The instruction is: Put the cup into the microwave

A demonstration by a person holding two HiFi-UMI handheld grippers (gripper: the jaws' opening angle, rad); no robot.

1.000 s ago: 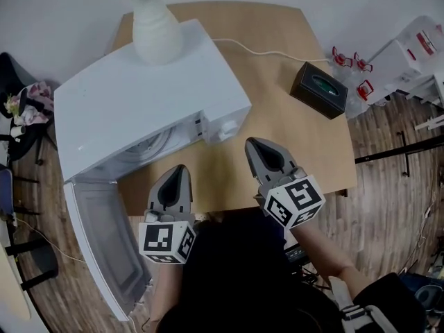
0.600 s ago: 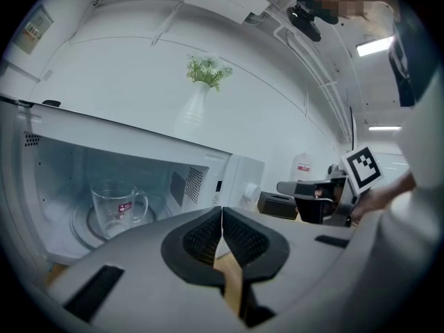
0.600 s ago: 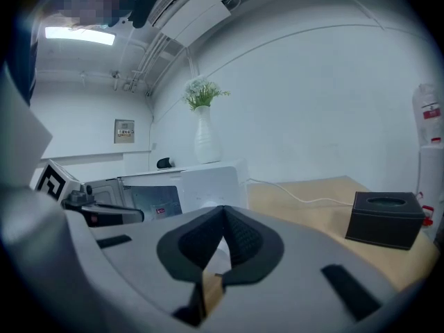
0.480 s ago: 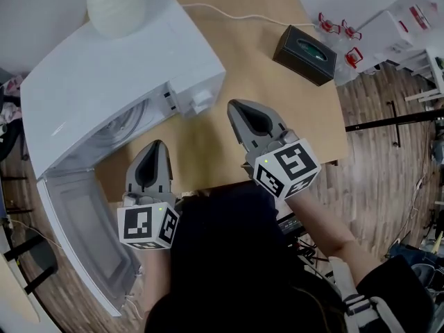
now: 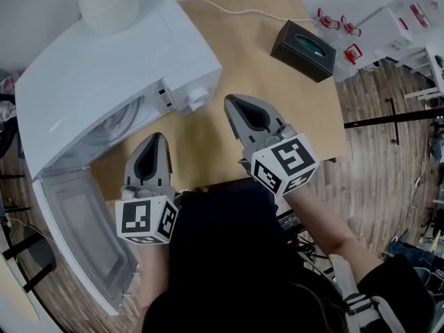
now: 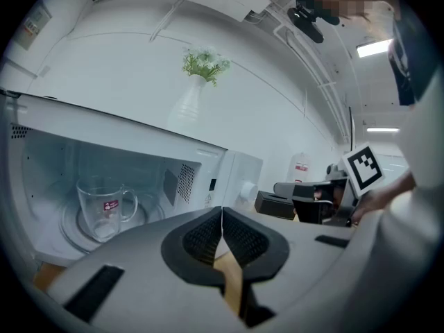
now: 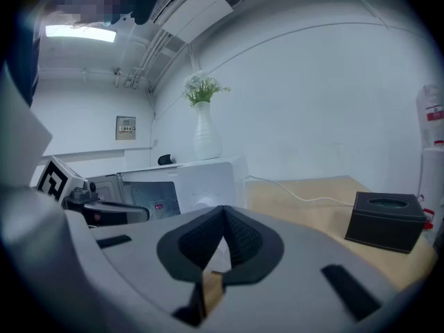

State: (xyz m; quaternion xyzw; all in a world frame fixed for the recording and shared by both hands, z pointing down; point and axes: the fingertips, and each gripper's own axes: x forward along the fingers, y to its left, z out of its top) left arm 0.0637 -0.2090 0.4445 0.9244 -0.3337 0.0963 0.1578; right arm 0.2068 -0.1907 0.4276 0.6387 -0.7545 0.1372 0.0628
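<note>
Wooden tabletop (image 5: 277,103) filled the middle of the head view, with plank flooring (image 5: 388,172) off to its right. On the table's left part sat a white microwave (image 5: 104,68), its door (image 5: 83,234) swung open and reaching out past the table edge toward the person. A white vase (image 5: 107,5) stood on its top and a round knob (image 5: 198,97) stuck out from its front panel. A black box (image 5: 305,41) lay near the far right corner, and a white cable (image 5: 229,7) ran across the wood behind the microwave. The left gripper (image 5: 157,140) pointed at the open cavity and the right gripper (image 5: 232,103) was near the knob; both had their jaws pressed together.

From the left gripper view, the left gripper (image 6: 222,211) had its jaws meeting tip to tip with nothing pinched. Beyond them the cup (image 6: 104,210), clear glass with a small red label and its handle to the right, stood upright on the turntable inside the microwave (image 6: 139,151). The vase (image 6: 189,106), holding green sprigs, rose above.

From the right gripper view, the right gripper (image 7: 223,211) was likewise closed and empty. Past it were the microwave (image 7: 201,182), the vase (image 7: 202,134), the cable (image 7: 298,194) and, to the right on the table, the box (image 7: 388,219).
</note>
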